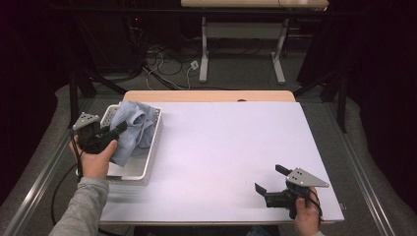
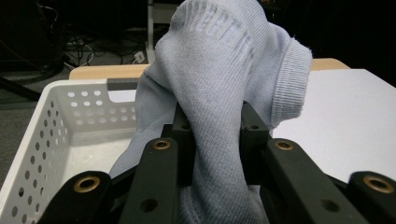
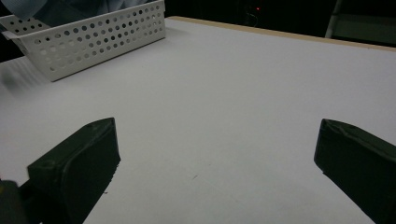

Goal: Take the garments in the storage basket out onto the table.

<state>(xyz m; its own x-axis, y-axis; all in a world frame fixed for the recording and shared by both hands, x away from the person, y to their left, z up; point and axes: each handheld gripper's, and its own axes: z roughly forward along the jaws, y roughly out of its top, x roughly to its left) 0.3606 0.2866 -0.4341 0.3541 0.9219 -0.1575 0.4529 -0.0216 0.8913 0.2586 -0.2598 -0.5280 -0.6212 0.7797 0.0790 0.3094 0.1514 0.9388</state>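
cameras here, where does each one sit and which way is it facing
High view: above the person's side, looking forward and down on the white table; both forearms, left gripper, right gripper.
Left gripper view: rides the left gripper, looks along its jaws shut on a light blue sock above the white basket.
Right gripper view: rides the right gripper, low over the table, jaws wide apart.
Shared: the basket and the sock appear in all three.
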